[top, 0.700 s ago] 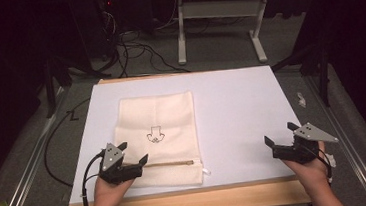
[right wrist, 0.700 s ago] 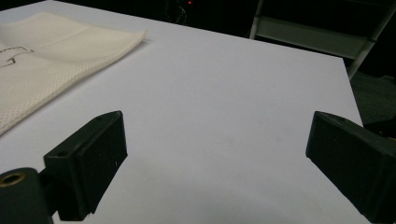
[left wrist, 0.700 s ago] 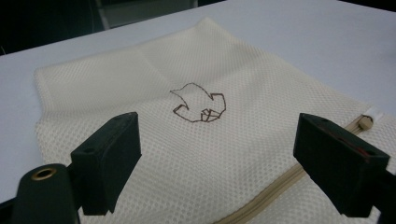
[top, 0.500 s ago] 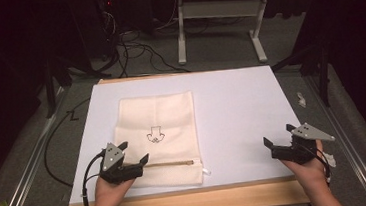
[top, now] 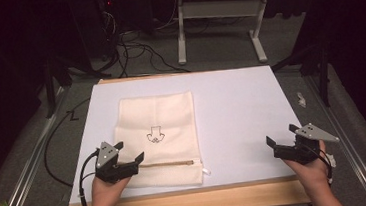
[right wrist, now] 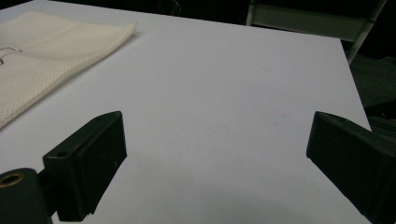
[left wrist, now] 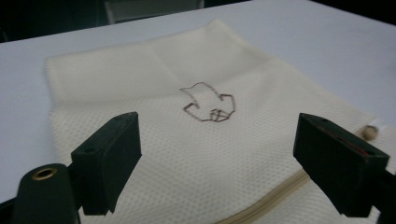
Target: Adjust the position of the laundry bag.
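The mesh pouch (top: 157,141) is seen flat on the white-covered bench (top: 242,113), directly beneath and ahead of the left tool (top: 126,164), whose jaws are spread wide with nothing between them. The right tool (top: 281,147) is held well off to the far side over bare bench, its jaws likewise released and empty.

The pouch is shown as a cream, honeycomb-textured fabric rectangle, soft and limp, with a small dark outline motif (left wrist: 208,102) stitched near its middle. A tan zipper (top: 169,164) is run along the edge nearest the left tool, and a small white pull tab (top: 206,170) is seen at the end of it farthest from that tool.

Trouble is judged likeliest at the first pinch. Because the cloth is thin and lies flush on a smooth sheet, only the top layer could be caught, or the pouch could simply be pushed along and bunched rather than lifted. The pull tab is small and low, so it could be missed or slip from the pads. With the right tool so far away, the pouch would be left unsteadied if the zipper were tugged one-handed.
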Motion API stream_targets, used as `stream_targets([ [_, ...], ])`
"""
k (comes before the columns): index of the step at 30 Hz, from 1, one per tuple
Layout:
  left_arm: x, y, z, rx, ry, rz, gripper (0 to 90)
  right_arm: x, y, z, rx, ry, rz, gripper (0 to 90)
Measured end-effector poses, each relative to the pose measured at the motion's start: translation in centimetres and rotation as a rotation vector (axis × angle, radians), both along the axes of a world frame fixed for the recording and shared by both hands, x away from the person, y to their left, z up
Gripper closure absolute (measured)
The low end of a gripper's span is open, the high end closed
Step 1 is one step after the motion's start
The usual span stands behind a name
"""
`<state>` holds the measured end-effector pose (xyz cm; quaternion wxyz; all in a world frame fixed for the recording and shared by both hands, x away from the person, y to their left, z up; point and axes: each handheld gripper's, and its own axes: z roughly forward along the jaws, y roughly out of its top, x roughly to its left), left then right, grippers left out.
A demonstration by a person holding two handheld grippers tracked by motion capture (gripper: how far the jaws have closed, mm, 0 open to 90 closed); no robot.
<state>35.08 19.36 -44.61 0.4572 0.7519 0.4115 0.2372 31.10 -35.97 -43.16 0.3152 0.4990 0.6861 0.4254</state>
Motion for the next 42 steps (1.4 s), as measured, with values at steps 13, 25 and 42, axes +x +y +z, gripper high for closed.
stream_targets([
  [13,1.9,3.8,-2.8,-0.004,0.298,0.168,67.7,0.3,0.6,-0.4,-0.01,0.024,0.022,5.8],
  [25,1.1,-3.6,-2.4,0.184,0.272,-0.114,86.2,1.6,4.1,-0.7,0.044,0.076,0.145,14.0],
  [42,0.8,-4.0,-2.5,0.178,0.261,-0.165,85.9,16.4,17.3,-3.6,-0.006,0.32,0.215,46.5],
])
